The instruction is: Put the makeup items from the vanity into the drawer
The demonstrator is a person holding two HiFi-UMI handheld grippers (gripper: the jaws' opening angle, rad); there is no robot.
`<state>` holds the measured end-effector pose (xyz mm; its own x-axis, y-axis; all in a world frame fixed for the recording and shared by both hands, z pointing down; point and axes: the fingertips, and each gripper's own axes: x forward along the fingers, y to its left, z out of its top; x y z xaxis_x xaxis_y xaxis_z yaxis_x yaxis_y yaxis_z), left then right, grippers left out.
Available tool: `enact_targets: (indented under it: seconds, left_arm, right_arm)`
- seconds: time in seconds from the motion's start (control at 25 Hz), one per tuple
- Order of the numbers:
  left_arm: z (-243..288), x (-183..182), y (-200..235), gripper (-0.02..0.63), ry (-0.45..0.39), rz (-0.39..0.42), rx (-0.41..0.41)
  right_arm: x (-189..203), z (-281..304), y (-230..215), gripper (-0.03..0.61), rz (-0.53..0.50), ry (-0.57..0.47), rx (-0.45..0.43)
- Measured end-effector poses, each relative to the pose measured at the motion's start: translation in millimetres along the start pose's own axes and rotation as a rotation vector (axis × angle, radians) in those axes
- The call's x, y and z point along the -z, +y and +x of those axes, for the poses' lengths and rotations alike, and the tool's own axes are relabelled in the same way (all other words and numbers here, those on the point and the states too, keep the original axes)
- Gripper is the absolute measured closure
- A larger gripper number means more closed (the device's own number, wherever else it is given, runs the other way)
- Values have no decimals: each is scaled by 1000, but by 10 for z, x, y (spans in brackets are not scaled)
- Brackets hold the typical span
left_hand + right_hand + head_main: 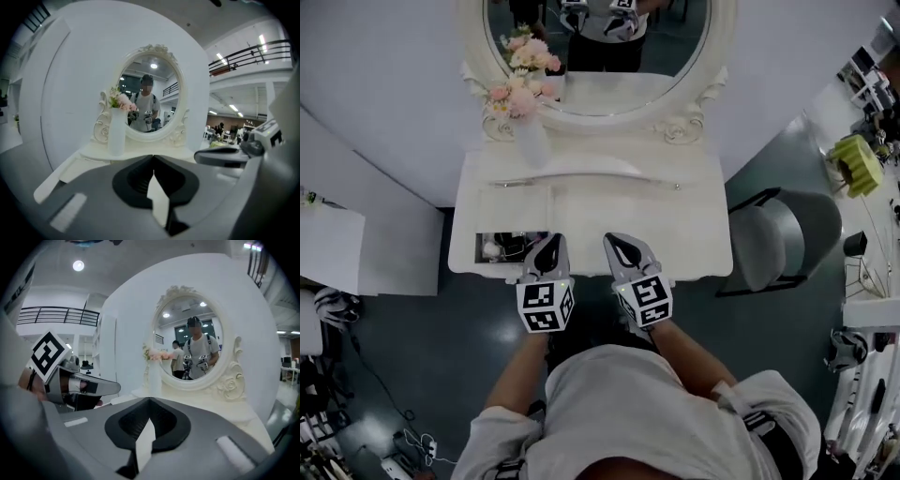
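Jaws pressed together, empty, on left gripper (pixel 548 246) and right gripper (pixel 621 246), both over the front edge. Open drawer (pixel 480 249) at left holds makeup items (pixel 508 246). Vanity (pixel 694 230) top shows only flower vase (pixel 531 141). Looks done; closing drawer maybe left.

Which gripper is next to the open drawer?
The left gripper: its tips lie beside the open drawer, while the right gripper sits farther right.
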<state>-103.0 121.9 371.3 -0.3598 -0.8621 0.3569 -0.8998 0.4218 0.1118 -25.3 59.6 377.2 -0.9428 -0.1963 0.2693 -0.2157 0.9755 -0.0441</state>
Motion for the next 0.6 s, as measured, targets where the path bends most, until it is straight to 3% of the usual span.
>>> enact_targets:
  seconds: [0.16,0.28,0.6]
  left_arm:
    - [-96,-197,-666,611,-70,75,21]
    - [-196,-296,-1009,611,-96,42,70]
    - [-324,-511,-1354,611,-133,65,82]
  right_arm:
    - [-211,-488,-292,580,25,-71,27]
    - [-337,-762,-418,580,36,-98,52]
    - [-406,-1133,-524,580,65,-119,102]
